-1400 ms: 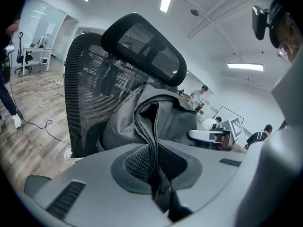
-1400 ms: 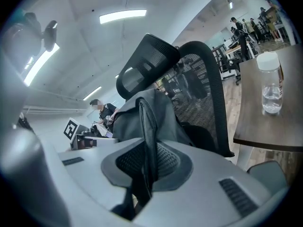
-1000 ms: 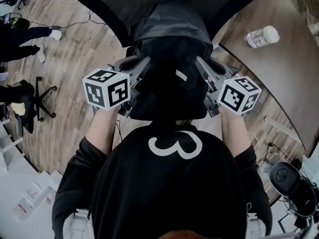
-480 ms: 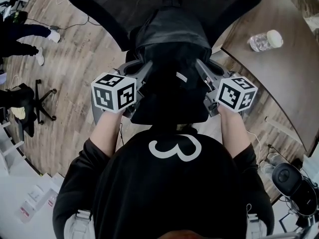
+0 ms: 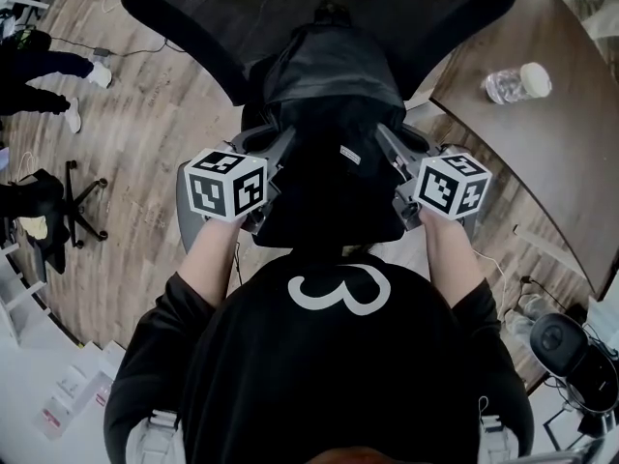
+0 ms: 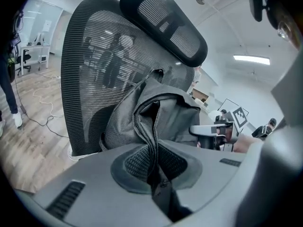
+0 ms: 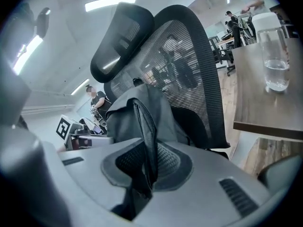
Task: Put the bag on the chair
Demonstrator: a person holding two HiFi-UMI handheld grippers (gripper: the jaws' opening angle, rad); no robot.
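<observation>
- Office with a wooden floor; a tabletop carrying a bottle stands beside the mesh chair;
- the bag leans against the backrest, over the seat;
- the left tool and right tool are each clenched on a zipped edge, one per side, probably to steady the bag upright.

Head view: mounted above the person, facing steeply down onto the chair and bag. Left gripper view: set just behind its own jaws, close against the bag, facing up at the backrest. Right gripper view: the same from the opposite side. All three share bag and backrest. The left gripper view also catches the right gripper, and the right gripper view the left gripper
</observation>
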